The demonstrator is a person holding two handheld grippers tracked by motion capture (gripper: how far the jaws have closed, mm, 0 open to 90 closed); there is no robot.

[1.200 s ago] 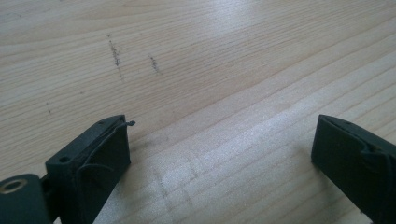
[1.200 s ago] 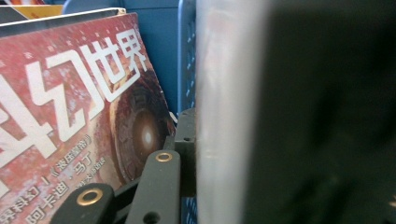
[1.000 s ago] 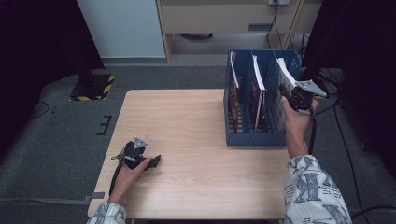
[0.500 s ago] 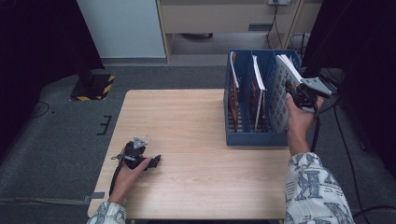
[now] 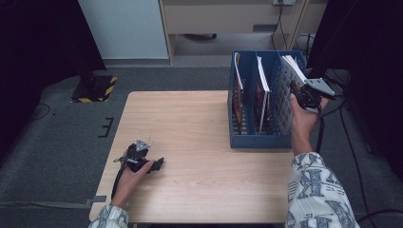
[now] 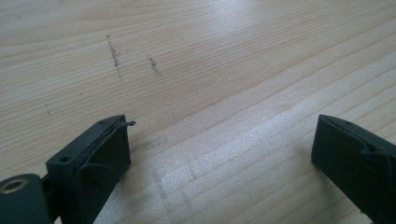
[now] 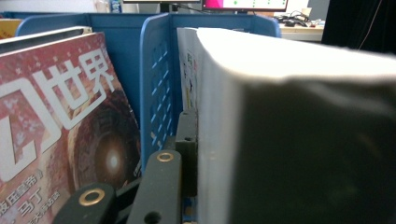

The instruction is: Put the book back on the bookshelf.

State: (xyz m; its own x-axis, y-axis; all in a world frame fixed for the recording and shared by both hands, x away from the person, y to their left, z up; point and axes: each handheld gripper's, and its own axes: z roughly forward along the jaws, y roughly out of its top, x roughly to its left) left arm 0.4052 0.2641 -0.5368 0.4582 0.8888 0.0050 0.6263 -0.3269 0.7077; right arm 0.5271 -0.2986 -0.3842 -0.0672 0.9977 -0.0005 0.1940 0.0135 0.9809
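Grey carpet floor, pale wooden tabletop (image 5: 199, 118) in the middle, cabinet fronts behind. Left tool (image 5: 160, 164) lies on the wood at about 7 o'clock, hand around it, jaws wide apart with bare grain between them, nothing held.

Blue file rack (image 5: 259, 140) stands at 2 o'clock near the right edge, three slots running front to back. A magazine with a dark red cover (image 7: 60, 130) stands in a slot to the left of a divider wall.

Right tool (image 5: 297, 90) is at the rack's rightmost slot, clamped on the thick book (image 5: 290, 66), which tilts with its top leaning toward 2 o'clock. The book's long axis runs up out of the slot. The right hand is on it; the left is well apart, so the next lift or seating likely falls to the right.
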